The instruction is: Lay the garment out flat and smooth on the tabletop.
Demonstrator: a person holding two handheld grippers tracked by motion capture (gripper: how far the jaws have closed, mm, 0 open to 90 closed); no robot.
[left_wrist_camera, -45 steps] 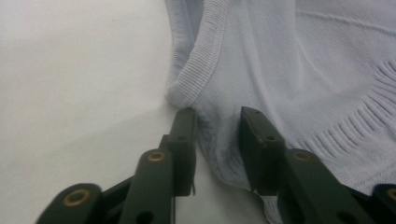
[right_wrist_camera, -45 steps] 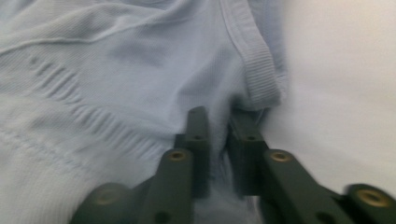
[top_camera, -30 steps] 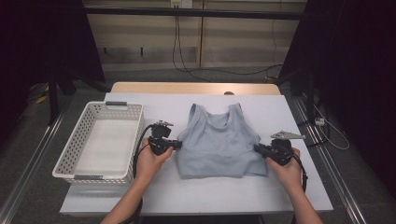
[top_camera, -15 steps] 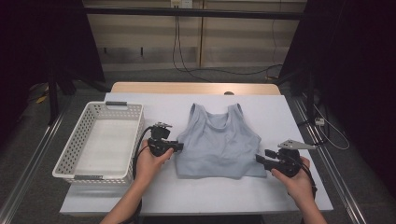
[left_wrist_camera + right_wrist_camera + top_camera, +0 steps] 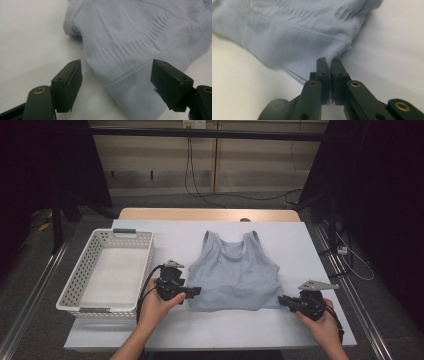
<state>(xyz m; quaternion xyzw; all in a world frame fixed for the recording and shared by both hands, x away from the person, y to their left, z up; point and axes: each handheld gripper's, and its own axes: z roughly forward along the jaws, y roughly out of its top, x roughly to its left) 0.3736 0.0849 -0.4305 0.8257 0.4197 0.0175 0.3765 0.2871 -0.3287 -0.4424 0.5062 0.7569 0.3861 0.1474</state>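
Observation:
A light blue sleeveless top [image 5: 237, 272] lies flat on the white table [image 5: 225, 330], straps away from me. My left gripper [image 5: 196, 291] is at the top's near left corner. In the left gripper view its jaws have just been opening; the left gripper [image 5: 117, 67] stands open with the ribbed hem [image 5: 136, 97] lying between the pads, untouched. My right gripper [image 5: 281, 300] is at the near right corner. In the right gripper view the right gripper [image 5: 330, 61] is shut, pinching the corner of the top [image 5: 294, 37] at its hem.
A white slotted basket [image 5: 76, 282] with nothing in it stands on the table's left side, close to my left hand. Bare table runs along the near edge and right of the top. Dark floor, rails and cables surround the table.
The left jaws opened and let go of the top's side, and the left hand slid toward the near left corner. The right gripper moved nearer to me, to the right corner, and closed on the hem.

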